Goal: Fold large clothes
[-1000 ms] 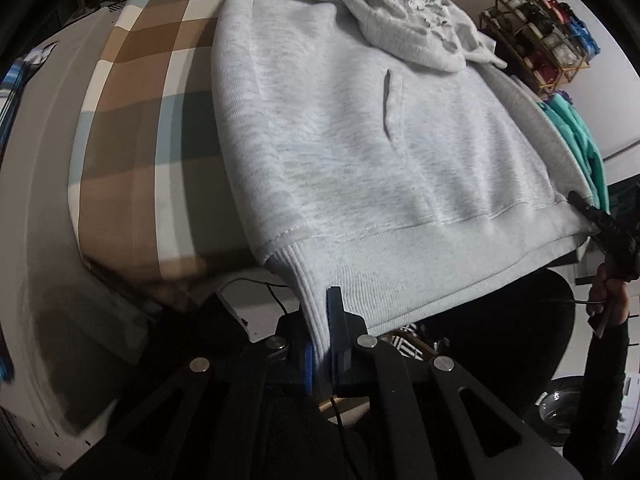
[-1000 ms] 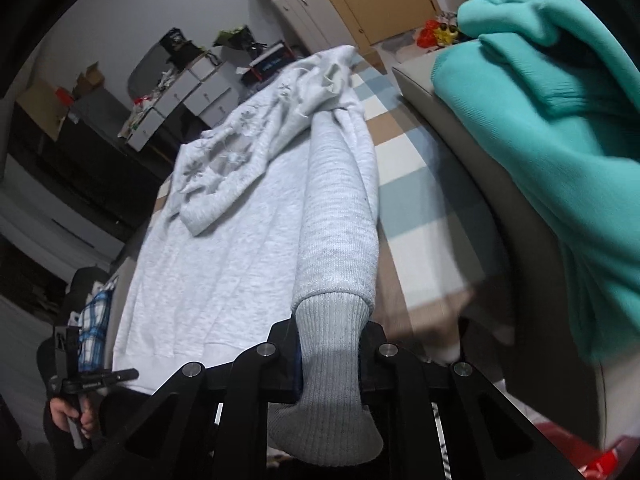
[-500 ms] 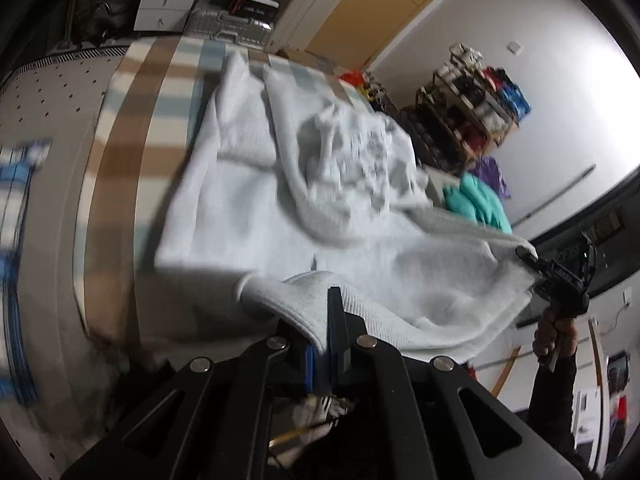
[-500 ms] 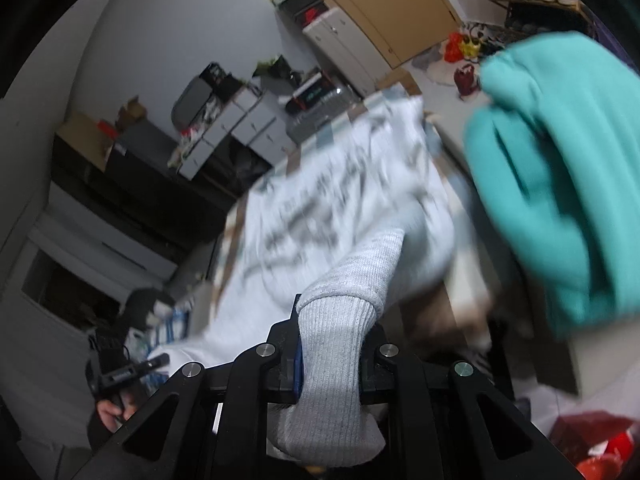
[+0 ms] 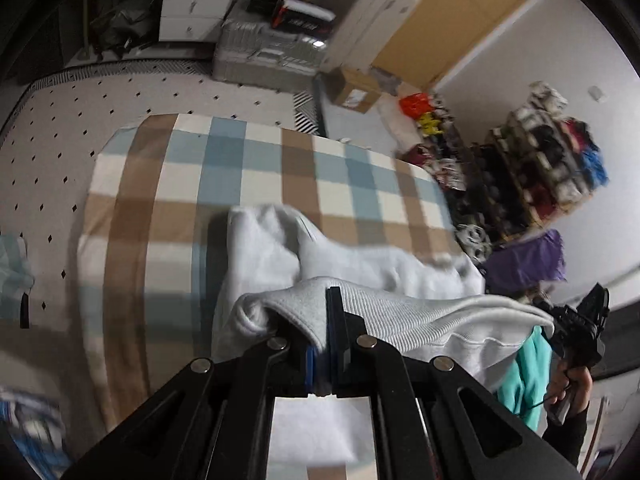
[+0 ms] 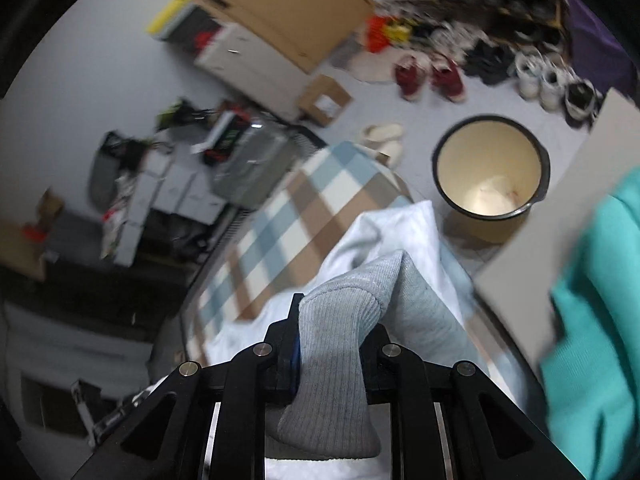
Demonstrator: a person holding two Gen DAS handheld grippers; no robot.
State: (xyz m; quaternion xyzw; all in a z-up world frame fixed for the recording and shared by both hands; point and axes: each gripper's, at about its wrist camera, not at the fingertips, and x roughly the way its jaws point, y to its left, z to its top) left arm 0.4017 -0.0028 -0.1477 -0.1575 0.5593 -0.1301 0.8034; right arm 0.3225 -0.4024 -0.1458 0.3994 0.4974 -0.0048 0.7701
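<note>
With our left gripper (image 5: 326,344) clamped on the pale grey fleece sweatshirt's (image 5: 360,268) ribbed hem (image 5: 400,320) and our right gripper (image 6: 330,344) pinching its ribbed cuff (image 6: 336,344), we risk a lopsided fold if either slips.

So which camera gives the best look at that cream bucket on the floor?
The right wrist view: the cream bucket stands on the floor beyond the checked blanket, its whole rim and inside visible. The left wrist view does not show it.

Shoe rack (image 5: 548,160) blurred, teal garment (image 6: 592,320) cut off
</note>
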